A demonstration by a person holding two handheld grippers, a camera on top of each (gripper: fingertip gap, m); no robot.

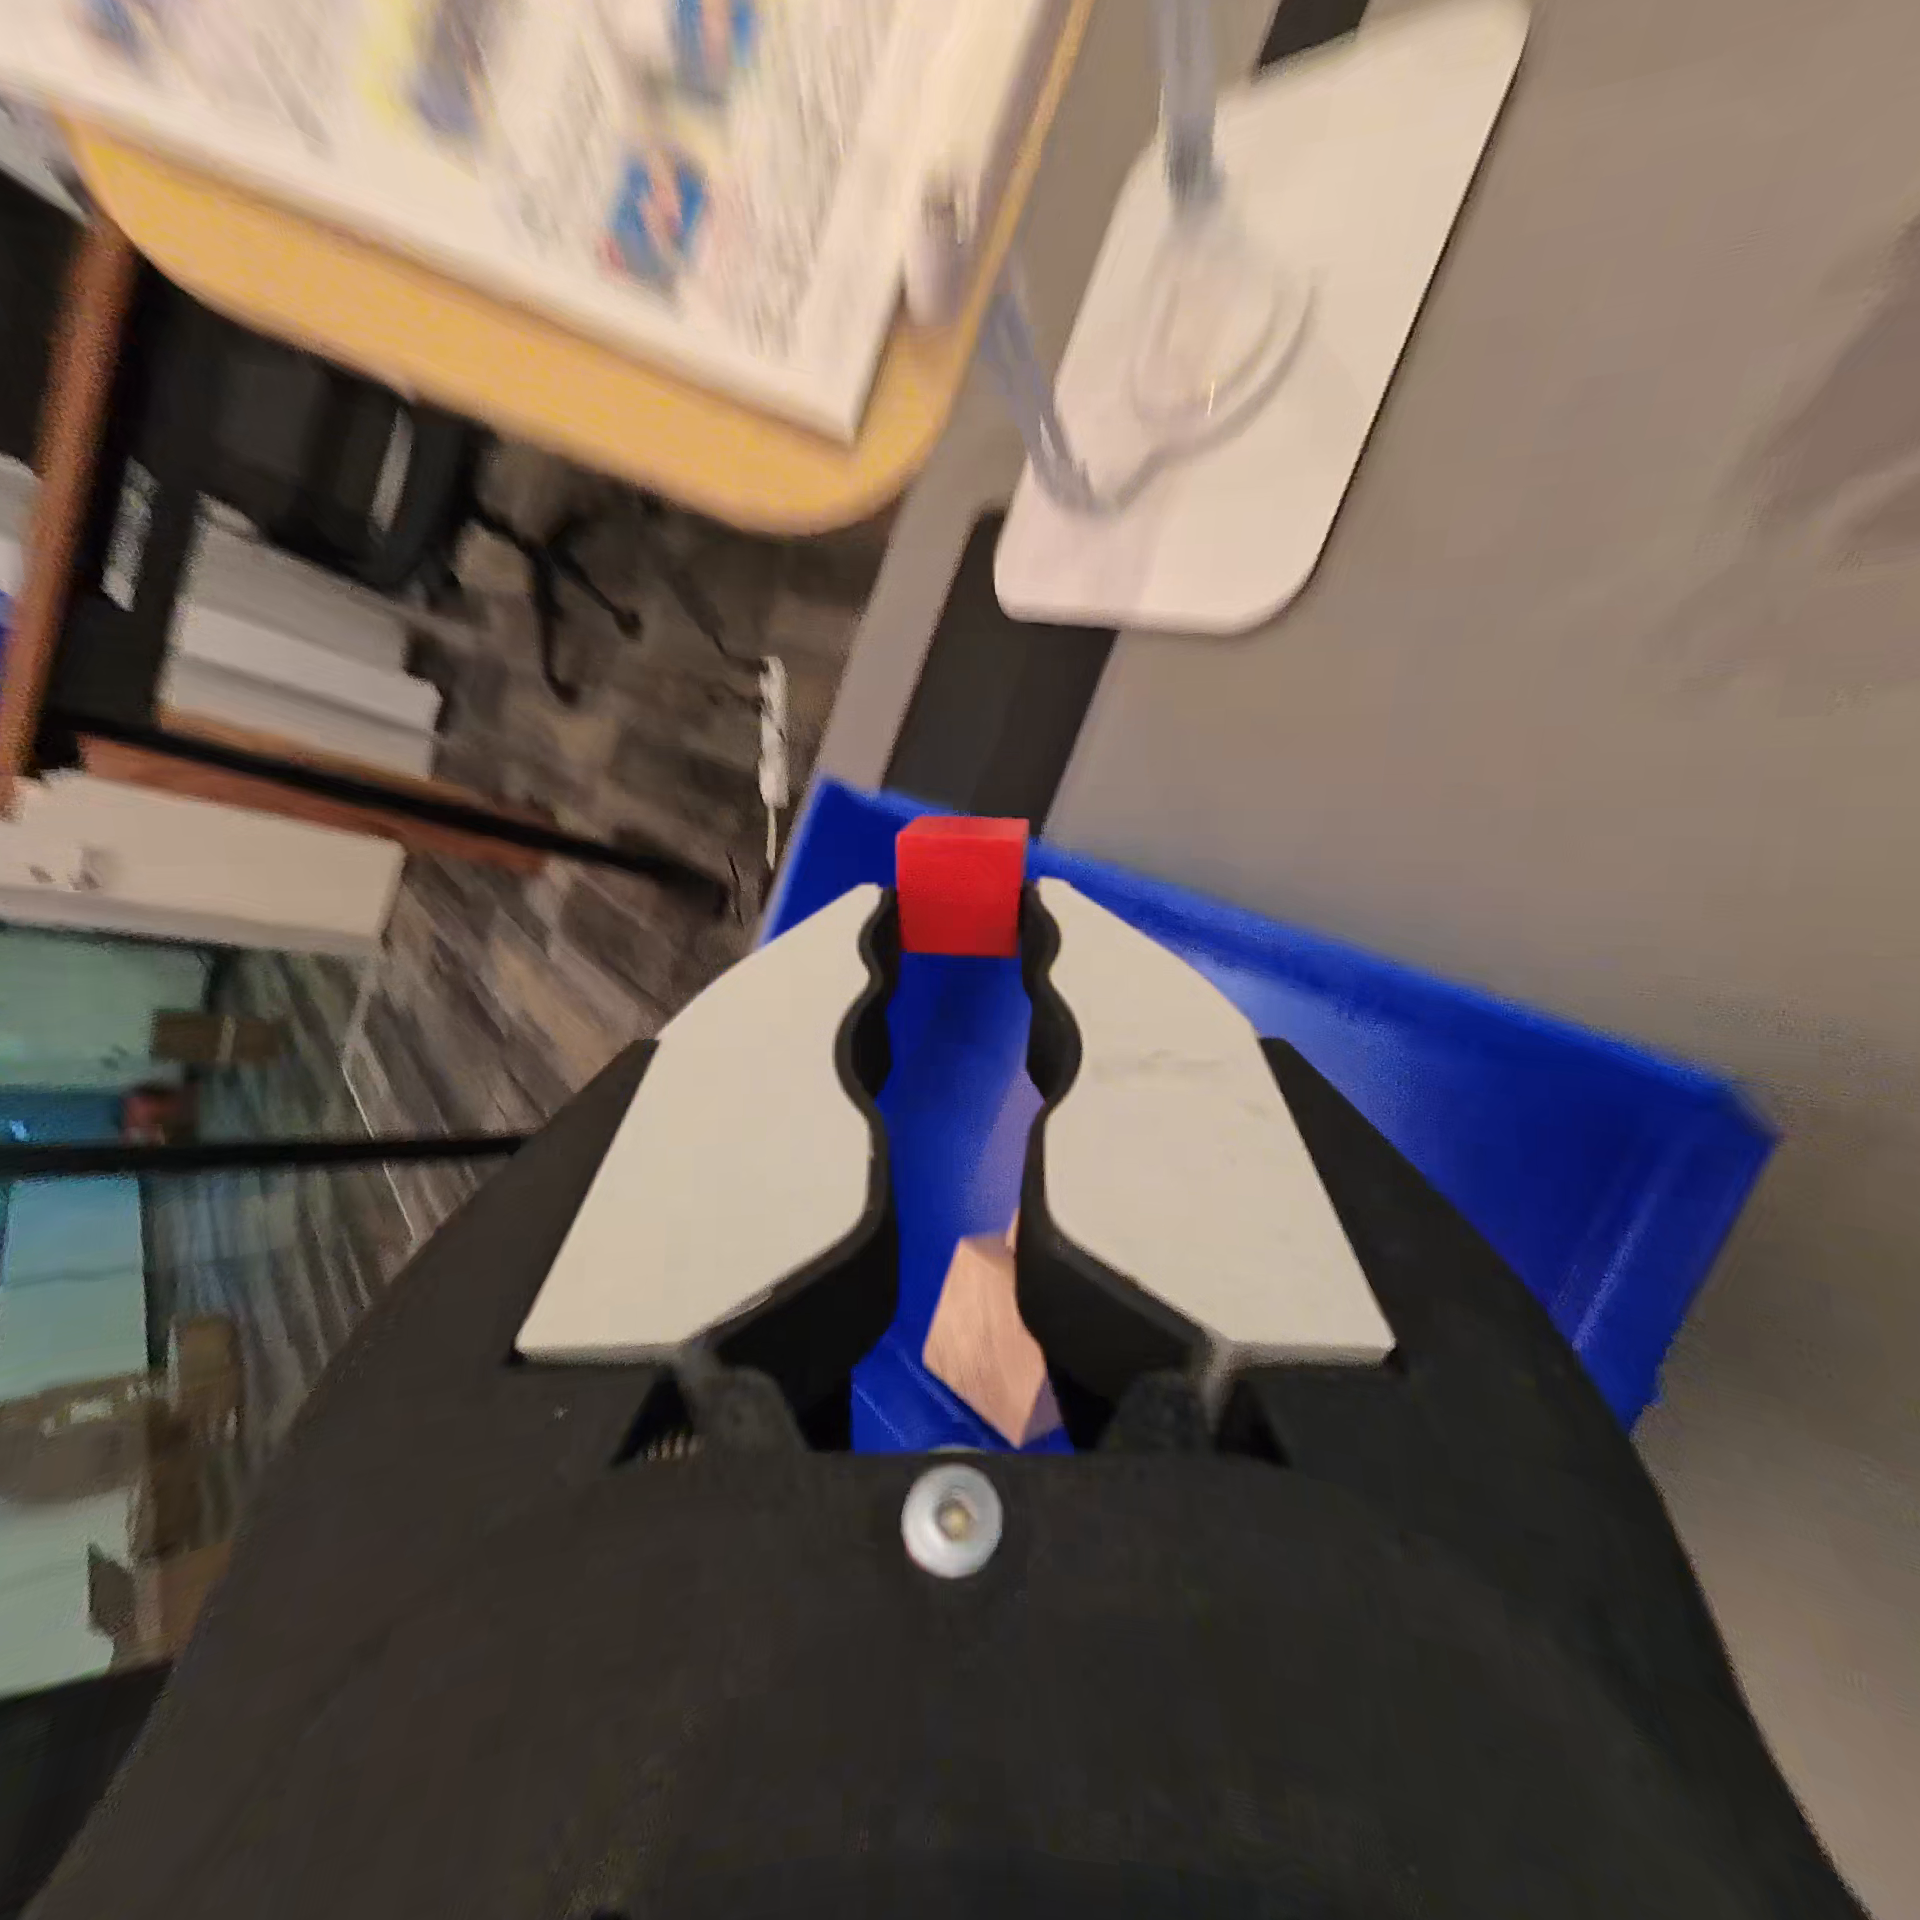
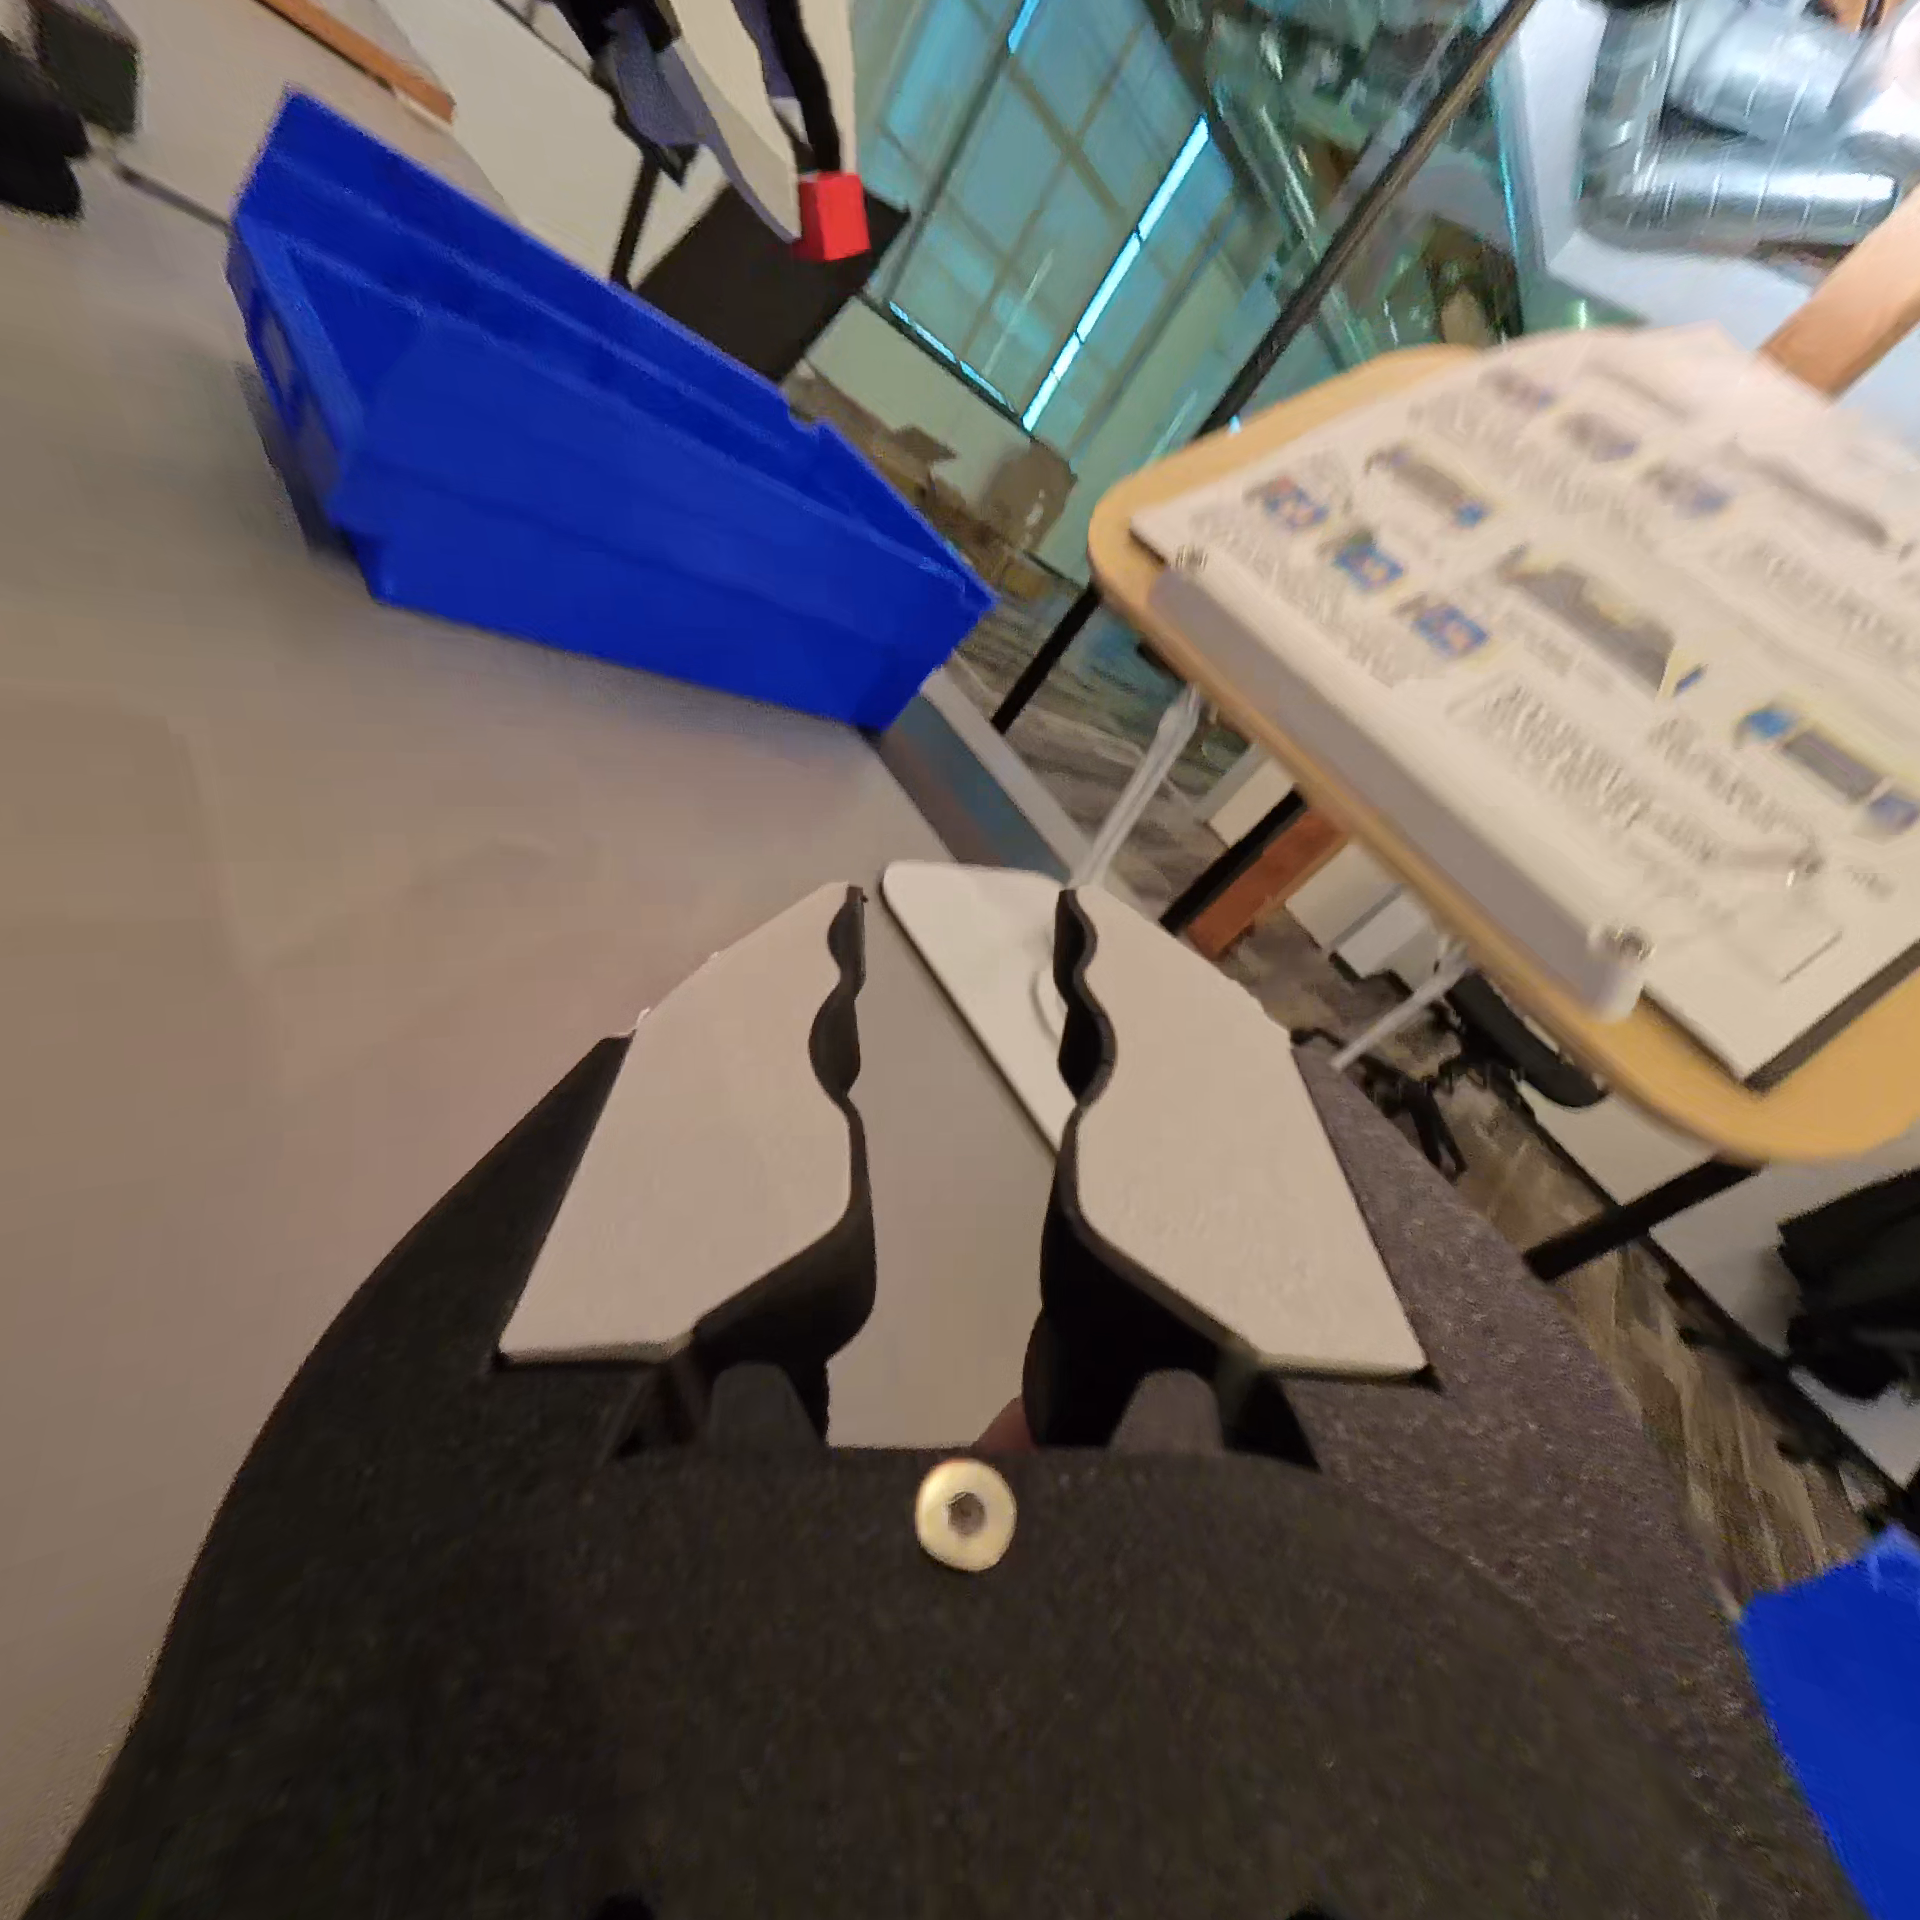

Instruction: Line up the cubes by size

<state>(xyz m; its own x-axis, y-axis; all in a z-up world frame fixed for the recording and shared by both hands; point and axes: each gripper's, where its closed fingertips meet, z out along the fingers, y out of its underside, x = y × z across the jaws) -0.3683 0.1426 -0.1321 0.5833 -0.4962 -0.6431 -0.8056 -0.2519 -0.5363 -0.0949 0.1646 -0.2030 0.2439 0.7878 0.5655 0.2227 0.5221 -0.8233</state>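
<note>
Left gripper: fingers clamped on red cube, pads pressing both sides, cube held above blue bin. Wooden cube lies tilted inside bin, below fingers. Right gripper: fingers apart, nothing between, over grey bench. White stand base just ahead of right fingertips. Yellow-edged table with printed board beyond bench edge.
</note>
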